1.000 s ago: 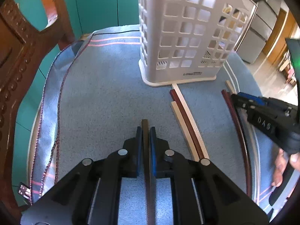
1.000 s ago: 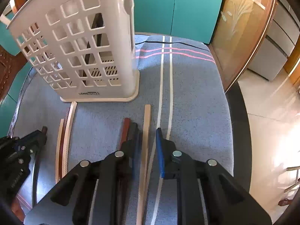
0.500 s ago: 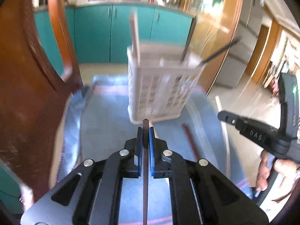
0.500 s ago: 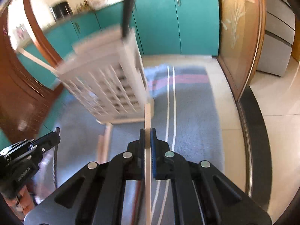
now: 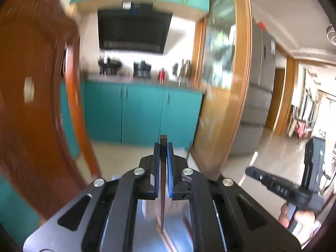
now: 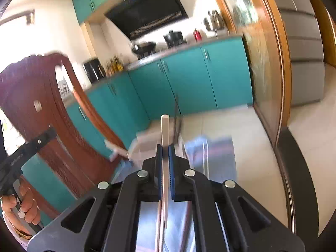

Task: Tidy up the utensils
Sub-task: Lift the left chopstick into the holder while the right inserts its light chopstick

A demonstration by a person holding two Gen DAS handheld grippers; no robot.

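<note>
Both black two-finger grippers are clamping one utensil each: the left gripper (image 5: 163, 147) is pinching a dark brown wooden chopstick (image 5: 162, 189) between its blue pads, and the right gripper (image 6: 165, 147) is pinching a pale, cream-coloured wooden chopstick (image 6: 165, 147). Each stick is lying lengthwise along its jaws, its tip poking forward. Judging by the task, this is the carry step; next, each stick probably needs tipping upright over a holder, which is too blurred here to place. Both tools are pointing almost level, aimed at the teal kitchen cabinets (image 5: 142, 113).
</note>
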